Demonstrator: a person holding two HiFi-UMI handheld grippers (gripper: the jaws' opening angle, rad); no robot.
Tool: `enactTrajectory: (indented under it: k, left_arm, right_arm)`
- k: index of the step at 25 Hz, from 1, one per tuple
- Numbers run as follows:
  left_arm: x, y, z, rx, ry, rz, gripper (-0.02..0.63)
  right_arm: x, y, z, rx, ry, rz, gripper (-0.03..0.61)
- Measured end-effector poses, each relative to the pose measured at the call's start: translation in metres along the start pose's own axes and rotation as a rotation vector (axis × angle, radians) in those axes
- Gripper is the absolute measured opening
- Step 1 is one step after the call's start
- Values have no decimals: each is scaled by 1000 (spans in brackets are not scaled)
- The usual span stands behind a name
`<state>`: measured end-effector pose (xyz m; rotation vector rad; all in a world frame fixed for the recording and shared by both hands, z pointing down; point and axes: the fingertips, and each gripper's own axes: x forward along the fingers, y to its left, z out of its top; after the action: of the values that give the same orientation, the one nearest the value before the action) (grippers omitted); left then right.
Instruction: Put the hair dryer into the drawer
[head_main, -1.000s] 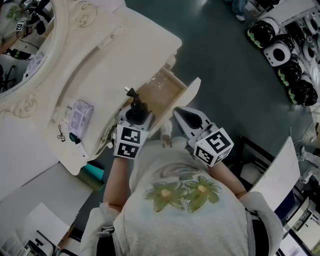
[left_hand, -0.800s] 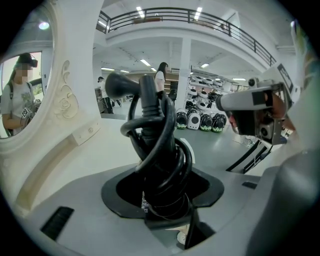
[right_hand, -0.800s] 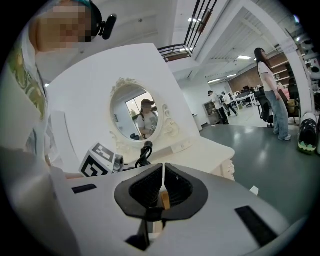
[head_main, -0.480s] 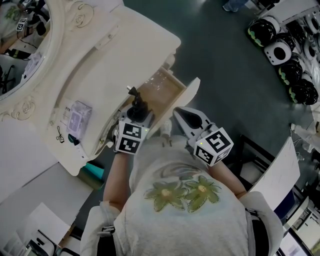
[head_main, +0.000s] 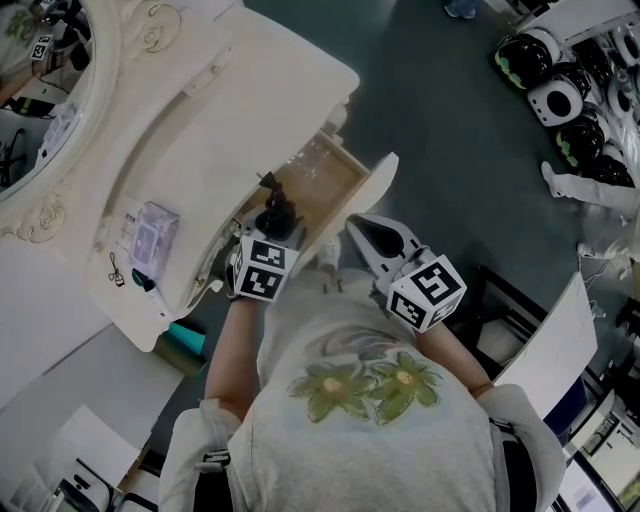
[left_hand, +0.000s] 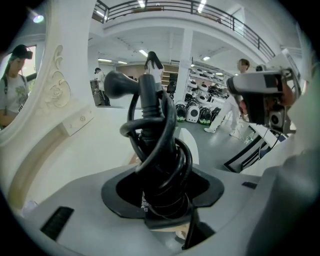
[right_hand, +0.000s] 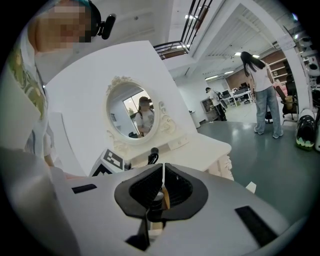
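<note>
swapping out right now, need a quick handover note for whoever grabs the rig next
Left gripper: shut on the hair dryer, cord wound round it, held at the drawer's near edge.
Right gripper: shut, empty, beside the drawer front.
Drawer: open, under the dressing table.
Done: dryer picked up and brought to the drawer.
Left: lower it in, open the left jaws.

Black hair dryer (head_main: 277, 214) upright over open drawer (head_main: 334, 172)
</note>
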<state>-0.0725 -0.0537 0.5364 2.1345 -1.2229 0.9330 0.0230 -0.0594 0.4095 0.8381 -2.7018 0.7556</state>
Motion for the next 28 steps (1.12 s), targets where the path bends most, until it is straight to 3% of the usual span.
enactTrajectory:
  k: [28]
  left_arm:
    - [47, 0, -25, 24, 129, -24, 219]
  right_arm:
    - [4, -8, -6, 27, 11, 0, 25]
